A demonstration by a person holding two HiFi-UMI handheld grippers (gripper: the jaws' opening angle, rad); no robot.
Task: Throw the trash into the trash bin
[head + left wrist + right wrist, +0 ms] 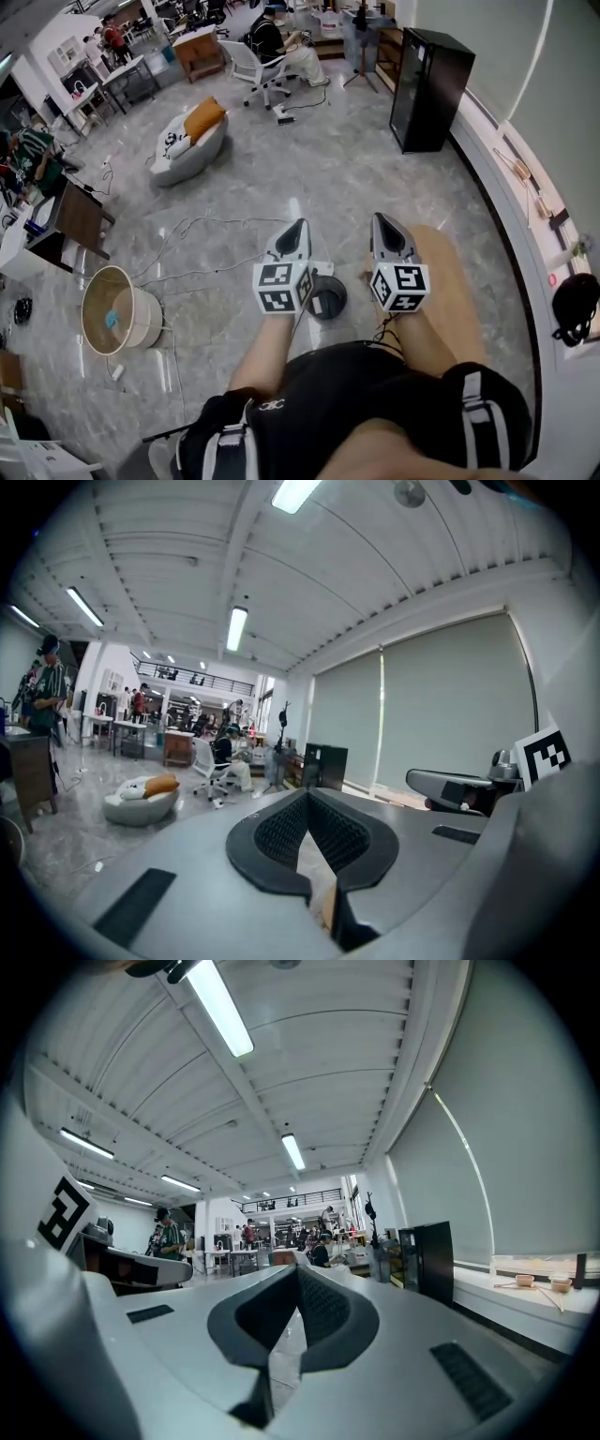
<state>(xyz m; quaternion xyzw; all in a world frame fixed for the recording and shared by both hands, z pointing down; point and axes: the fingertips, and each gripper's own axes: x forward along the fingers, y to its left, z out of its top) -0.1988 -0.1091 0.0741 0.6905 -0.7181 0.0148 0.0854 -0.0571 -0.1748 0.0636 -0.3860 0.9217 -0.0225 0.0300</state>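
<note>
In the head view a round beige trash bin [144,319] stands on the floor at the left, with a small blue scrap [111,319] inside it. My left gripper [298,226] and right gripper [382,220] are raised side by side in front of me, pointing forward and well to the right of the bin. In the left gripper view the left gripper [306,795] has its jaws meeting at the tips; a tan strip shows low in the slot and I cannot tell what it is. In the right gripper view the right gripper [297,1267] is shut with nothing in it. No loose trash is visible.
A small dark round object [328,296] sits on the floor under the left gripper. A round wooden table [448,281] is below the right gripper. Cables [202,225] cross the grey floor. A black cabinet [427,89], a beanbag seat [187,141] and seated people stand farther off.
</note>
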